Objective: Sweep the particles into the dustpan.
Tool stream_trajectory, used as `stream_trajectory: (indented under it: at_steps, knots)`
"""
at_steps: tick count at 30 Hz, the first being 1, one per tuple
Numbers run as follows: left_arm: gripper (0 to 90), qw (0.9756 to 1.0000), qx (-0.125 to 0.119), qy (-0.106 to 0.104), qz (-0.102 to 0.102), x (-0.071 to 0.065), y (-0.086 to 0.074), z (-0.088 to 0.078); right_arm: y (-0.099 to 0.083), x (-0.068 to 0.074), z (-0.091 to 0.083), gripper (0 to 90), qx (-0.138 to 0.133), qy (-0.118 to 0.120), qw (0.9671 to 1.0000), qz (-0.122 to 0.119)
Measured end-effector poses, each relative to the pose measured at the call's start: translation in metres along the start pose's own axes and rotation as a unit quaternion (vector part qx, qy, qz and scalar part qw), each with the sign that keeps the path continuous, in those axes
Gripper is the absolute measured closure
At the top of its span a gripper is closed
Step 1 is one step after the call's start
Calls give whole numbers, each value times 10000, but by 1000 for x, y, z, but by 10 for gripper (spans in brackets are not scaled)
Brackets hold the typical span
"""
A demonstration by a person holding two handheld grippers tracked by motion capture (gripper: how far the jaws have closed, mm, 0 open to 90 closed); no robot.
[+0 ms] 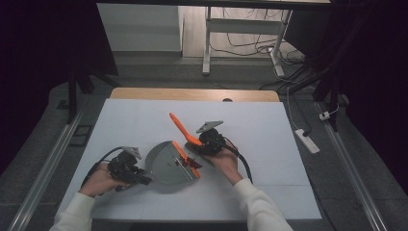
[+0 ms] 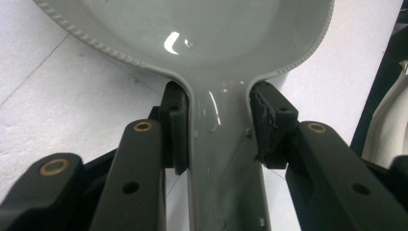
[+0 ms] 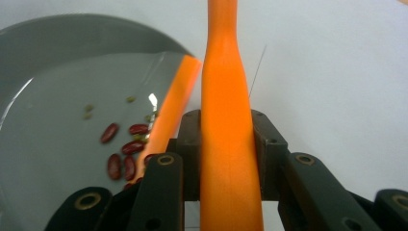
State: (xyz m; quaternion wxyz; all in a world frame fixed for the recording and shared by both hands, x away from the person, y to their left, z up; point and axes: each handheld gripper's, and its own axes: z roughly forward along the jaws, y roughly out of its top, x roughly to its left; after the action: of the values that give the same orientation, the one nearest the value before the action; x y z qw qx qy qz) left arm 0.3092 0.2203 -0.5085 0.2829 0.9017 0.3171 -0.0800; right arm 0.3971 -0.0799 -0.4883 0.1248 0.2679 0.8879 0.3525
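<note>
Sitting mid-table, slightly toward the near edge, the grey dustpan (image 1: 166,163) lies on the white table cover (image 1: 269,144), with bare cover open on all sides, widest to the far left and far right. Wooden table edge (image 1: 192,94) shows past the cover's far end; floor cables (image 1: 250,48) lie beyond it.

Left gripper (image 1: 144,180) comes in low from the near left, hand (image 1: 98,180) wrapped around its body, white sleeve (image 1: 72,214) behind. In the left gripper view its jaws are clamped on the dustpan handle (image 2: 223,159), one pad on each side of the neck where the handle widens into the pan.

Right gripper (image 1: 202,148) sits just right of the pan, right hand (image 1: 226,163) angled in from the near right. Its jaws are closed on the orange brush handle (image 3: 228,144), which runs up and away toward the far left in the high view.

Dustpan: glossy grey plastic, rounded, rim with a fine ribbed edge (image 2: 96,48). Orange brush head (image 1: 187,159) rests across the pan's flat mouth. Red kidney beans (image 3: 122,154) and a few small greenish seeds (image 3: 89,111) lie inside the pan just beside the orange strip.
</note>
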Motion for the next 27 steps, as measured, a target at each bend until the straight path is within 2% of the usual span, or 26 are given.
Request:
stream_trajectory:
  at_steps: [2,8,10,12,15,17,18,24,25,27]
  knots:
    - [613,10000,1,-2,-1,0,0,0,-3,6,-2,700,-45,96,9999,-10]
    - [613,10000,18,11,-3,0,0,1,-5,18,-3,699,-67,118,9999,-22]
    - [613,10000,26,12,-9,0,0,1,-5,20,-3,699,-75,150,9999,30]
    - [613,10000,28,12,-10,0,-1,1,-5,23,-2,699,-163,283,9993,181]
    - [613,10000,46,17,-3,0,-1,2,-3,29,-1,700,-253,310,9990,215]
    - [613,10000,65,23,5,0,0,2,-2,30,-1,701,-355,530,9974,339]
    - [613,10000,66,25,3,0,-1,2,0,35,-1,701,-374,653,9966,337]
    - [613,10000,60,21,5,0,-1,2,4,49,1,701,-404,921,9949,101]
    - [614,10000,55,23,3,0,-1,2,5,52,0,701,-428,917,9949,23]
    - [614,10000,58,26,9,0,-1,2,6,50,-3,701,-518,866,9949,27]
